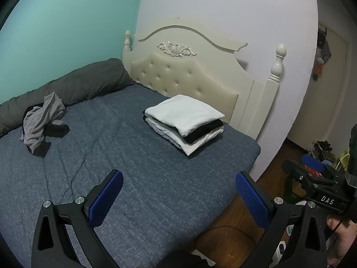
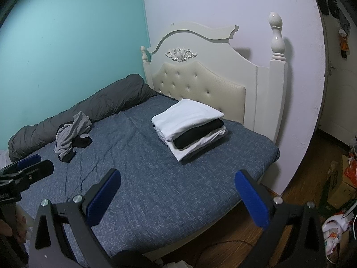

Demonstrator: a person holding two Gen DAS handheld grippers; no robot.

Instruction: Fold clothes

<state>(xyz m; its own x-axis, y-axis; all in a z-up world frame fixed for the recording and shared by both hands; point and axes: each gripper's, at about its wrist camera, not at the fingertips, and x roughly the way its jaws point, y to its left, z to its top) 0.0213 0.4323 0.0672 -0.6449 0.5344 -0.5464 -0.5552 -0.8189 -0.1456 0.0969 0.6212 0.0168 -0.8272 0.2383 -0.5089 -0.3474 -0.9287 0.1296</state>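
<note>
A crumpled grey garment (image 1: pixel 42 120) lies unfolded on the bed (image 1: pixel 138 178), near the far side edge, just beside a rolled dark grey duvet (image 1: pixel 67 89) that runs along the teal wall (image 1: pixel 55 22). A black item partly shows under it. Well apart, near the headboard (image 1: pixel 185 73) end, sits a neat folded stack (image 1: pixel 185 122) of white and black clothes. The left gripper (image 1: pixel 178 197) and the right gripper (image 2: pixel 177 197) hover over the near edge of the blue bedcover, jaws wide apart, holding nothing.
</note>
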